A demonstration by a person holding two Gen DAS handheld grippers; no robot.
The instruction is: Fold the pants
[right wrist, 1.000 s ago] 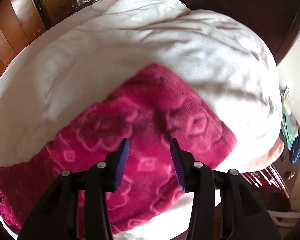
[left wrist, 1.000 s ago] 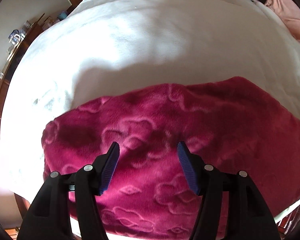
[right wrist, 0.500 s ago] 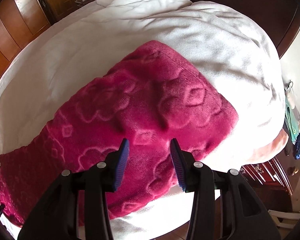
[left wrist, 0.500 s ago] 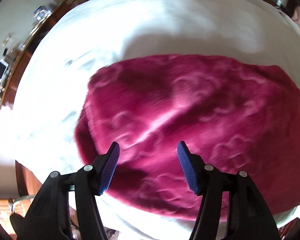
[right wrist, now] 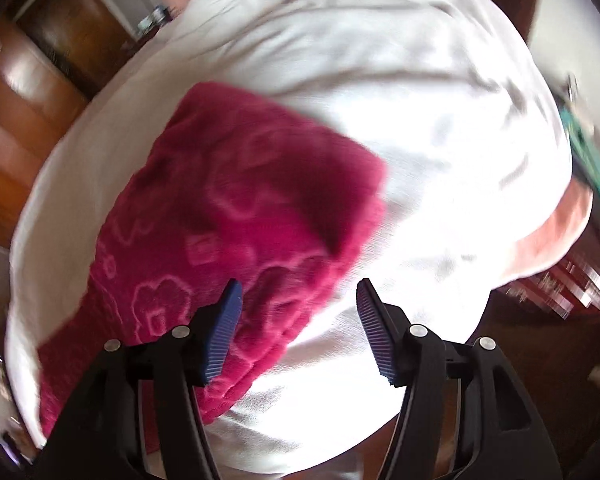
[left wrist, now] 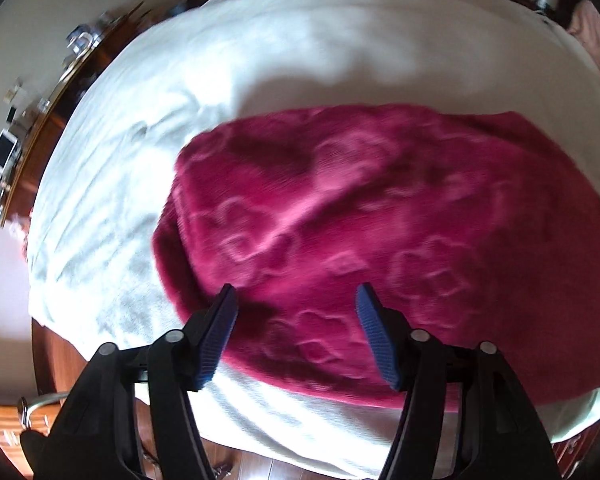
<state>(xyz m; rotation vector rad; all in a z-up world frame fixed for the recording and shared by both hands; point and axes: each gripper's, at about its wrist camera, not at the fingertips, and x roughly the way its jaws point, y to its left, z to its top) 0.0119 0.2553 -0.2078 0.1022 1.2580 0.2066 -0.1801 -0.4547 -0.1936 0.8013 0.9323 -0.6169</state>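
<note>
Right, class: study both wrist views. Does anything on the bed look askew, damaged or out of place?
Nothing stands out. The magenta pants lie flat and intact on the white bedcover, and nothing sits between either gripper's opening jaws.

Right tool point(right wrist: 296, 328) opening, empty, above magenta pants point(right wrist: 236, 216), white bedcover point(right wrist: 440, 168), blurred
</note>
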